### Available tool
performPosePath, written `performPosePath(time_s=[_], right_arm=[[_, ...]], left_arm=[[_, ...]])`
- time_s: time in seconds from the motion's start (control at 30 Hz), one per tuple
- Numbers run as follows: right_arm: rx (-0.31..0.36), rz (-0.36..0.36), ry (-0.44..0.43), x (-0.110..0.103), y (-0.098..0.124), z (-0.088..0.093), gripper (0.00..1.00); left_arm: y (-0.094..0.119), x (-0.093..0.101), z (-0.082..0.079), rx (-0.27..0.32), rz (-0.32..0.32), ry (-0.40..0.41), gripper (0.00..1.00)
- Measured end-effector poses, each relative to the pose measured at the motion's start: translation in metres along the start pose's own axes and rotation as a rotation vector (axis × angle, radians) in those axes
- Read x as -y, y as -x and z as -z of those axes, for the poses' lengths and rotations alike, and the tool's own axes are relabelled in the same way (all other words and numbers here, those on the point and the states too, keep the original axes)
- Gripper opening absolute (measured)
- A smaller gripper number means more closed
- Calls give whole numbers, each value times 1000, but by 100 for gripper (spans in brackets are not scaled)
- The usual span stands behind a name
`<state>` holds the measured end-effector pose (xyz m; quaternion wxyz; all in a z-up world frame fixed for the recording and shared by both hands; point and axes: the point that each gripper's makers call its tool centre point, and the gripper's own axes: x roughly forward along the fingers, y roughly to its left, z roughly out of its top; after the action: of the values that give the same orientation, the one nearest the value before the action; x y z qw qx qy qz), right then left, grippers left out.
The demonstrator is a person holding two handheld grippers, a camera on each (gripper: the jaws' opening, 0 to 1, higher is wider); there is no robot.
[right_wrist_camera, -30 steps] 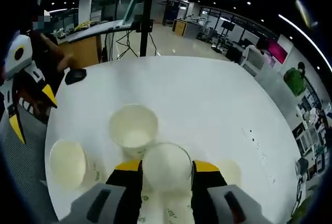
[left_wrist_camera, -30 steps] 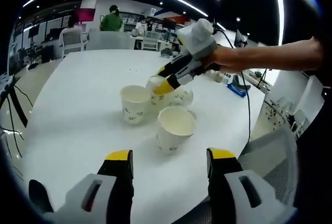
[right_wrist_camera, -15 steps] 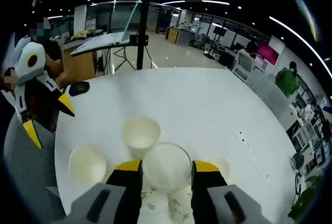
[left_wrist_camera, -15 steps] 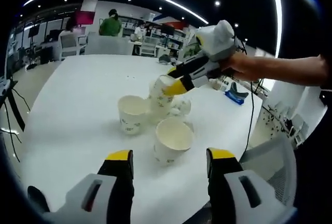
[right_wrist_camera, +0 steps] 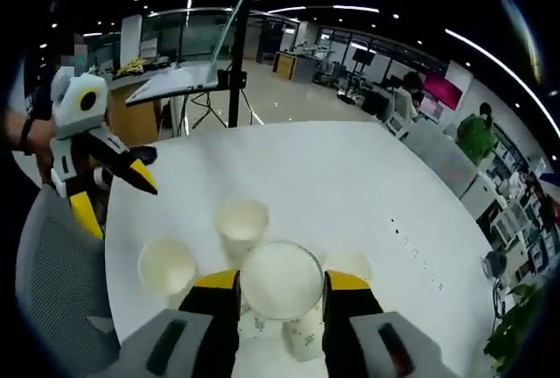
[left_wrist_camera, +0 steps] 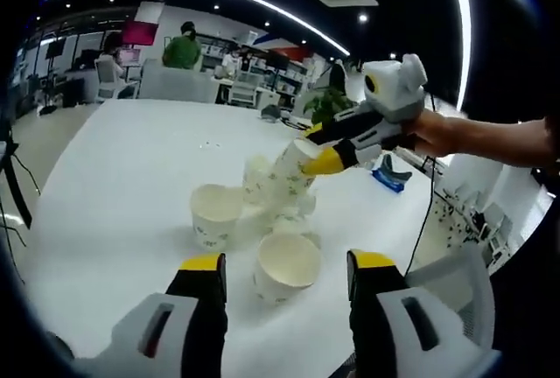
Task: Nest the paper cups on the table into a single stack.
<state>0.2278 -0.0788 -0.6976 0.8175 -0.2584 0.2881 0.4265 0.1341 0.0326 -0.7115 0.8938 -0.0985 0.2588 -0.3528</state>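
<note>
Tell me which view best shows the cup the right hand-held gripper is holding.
The left gripper view: the held cup shows side-on, tilted, in the right hand-held gripper. The right gripper view shows mainly its open mouth between the jaws.

Right gripper view: held cup [right_wrist_camera: 282,280] sits btwn the right tool [right_wrist_camera: 282,283] jaws, lower body hidden behind them and cut by frame bottom; print too blurred to read. Cup behind it [right_wrist_camera: 347,265] mostly occluded, only rim edge visible. Left gripper view: rear cup [left_wrist_camera: 255,177] partly hidden by the lifted one; left tool [left_wrist_camera: 284,271] bases cut off at bottom. Tabletop [left_wrist_camera: 131,159] far-edge items too small to tell.
</note>
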Motion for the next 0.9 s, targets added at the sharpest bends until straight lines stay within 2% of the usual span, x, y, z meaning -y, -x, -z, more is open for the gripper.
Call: performPosePath(time_s=[0.13,0.23,0.5,0.67,0.8,0.9], right_arm=[[21,11,-14,0,14,-5,35],[39,13,-31,0,16,-7,35],[94,-8,-59,-13,28,-21,35],[176,-58,-84,-30,34,-41,35],[212,-93,-87,-44,35,-56,35],[261,-147,-122,-53,33,-66,35]], left_arm=[[-5,3,-11,18,19,15,53],[-8,5,-15,23,31,13,53],[-13,8,-14,30,70,55,52],[-9,15,-11,22,86,62,51],[-10,17,-8,25,97,59,50],[-10,17,-8,28,102,50,49]])
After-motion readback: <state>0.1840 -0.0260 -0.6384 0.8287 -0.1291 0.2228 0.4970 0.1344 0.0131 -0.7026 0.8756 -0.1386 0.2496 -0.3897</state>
